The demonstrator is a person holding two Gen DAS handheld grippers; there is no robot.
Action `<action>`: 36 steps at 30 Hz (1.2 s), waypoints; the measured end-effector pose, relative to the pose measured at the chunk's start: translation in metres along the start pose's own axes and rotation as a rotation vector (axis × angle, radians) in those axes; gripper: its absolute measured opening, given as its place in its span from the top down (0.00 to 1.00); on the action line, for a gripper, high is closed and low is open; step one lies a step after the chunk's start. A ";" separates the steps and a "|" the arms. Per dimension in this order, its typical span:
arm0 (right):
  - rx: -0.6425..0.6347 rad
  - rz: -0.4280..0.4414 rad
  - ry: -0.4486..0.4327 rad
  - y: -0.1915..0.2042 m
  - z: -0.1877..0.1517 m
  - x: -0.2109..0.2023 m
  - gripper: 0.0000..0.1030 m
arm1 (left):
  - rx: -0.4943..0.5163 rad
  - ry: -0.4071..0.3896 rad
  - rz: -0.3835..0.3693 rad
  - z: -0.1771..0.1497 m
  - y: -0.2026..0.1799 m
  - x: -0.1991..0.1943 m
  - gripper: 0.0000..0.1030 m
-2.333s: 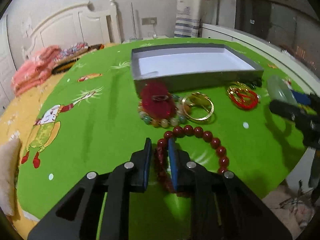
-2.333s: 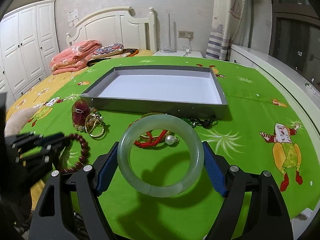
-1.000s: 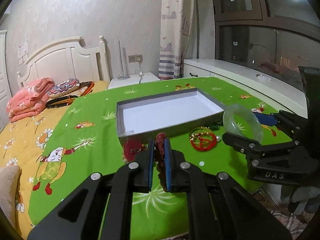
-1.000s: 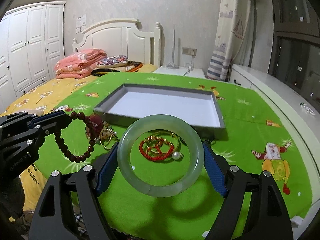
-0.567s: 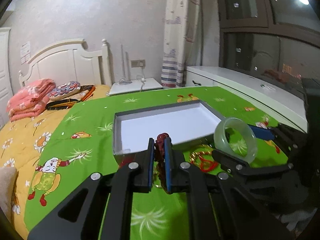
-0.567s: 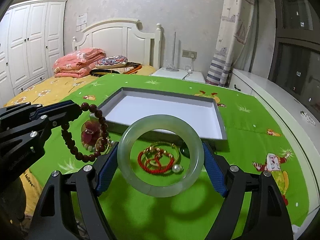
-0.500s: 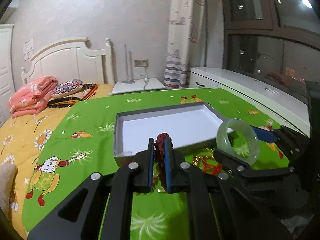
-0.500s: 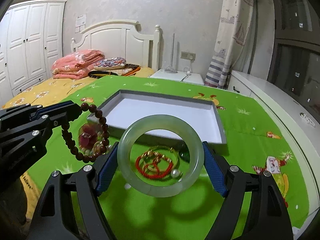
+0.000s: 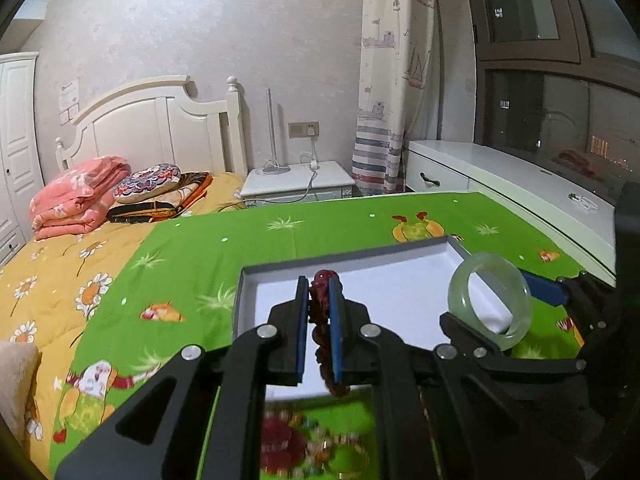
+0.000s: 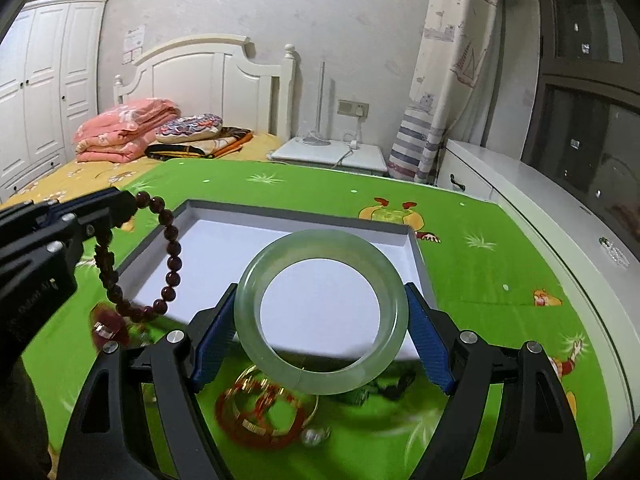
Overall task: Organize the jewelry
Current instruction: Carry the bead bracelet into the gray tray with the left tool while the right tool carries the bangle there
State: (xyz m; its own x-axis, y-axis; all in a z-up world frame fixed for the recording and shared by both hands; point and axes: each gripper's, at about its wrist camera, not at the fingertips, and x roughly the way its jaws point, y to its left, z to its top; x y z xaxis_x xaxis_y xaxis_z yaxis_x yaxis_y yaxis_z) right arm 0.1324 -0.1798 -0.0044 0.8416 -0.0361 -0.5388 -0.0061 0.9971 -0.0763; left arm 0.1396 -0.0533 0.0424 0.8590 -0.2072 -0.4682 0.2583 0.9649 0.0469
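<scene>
Loose jewelry point(image 10: 266, 412) lies blurred at the bottom of the right wrist view, partly hidden behind the right gripper point(image 10: 322, 322), which clamps the jade bangle point(image 10: 322, 316). At left, the left gripper point(image 9: 319, 330) pinches the red bead bracelet point(image 10: 168, 264). Both have moved up over the grey tray point(image 10: 414, 248), which filled less of the frame a second ago.

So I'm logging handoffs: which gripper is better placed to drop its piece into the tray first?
Right, probably: its jade bangle already hangs over the tray, while the left's bead bracelet dangles at the tray's near-left edge.
</scene>
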 end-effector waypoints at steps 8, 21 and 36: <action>0.008 -0.016 0.074 -0.005 0.022 0.051 0.27 | 0.031 0.063 0.058 0.027 -0.002 0.055 0.91; -0.010 -0.037 0.197 -0.004 0.030 0.107 0.27 | 0.009 0.230 0.098 0.018 0.008 0.122 0.90; 0.011 0.041 0.128 -0.017 0.023 0.056 0.26 | -0.042 0.147 0.103 -0.003 0.033 0.059 0.14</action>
State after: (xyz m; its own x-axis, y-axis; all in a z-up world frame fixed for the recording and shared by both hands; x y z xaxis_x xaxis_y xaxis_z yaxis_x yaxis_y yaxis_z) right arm 0.1922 -0.1970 -0.0144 0.7651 -0.0027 -0.6439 -0.0324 0.9986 -0.0427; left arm 0.1978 -0.0330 0.0135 0.8051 -0.0840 -0.5872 0.1510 0.9863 0.0660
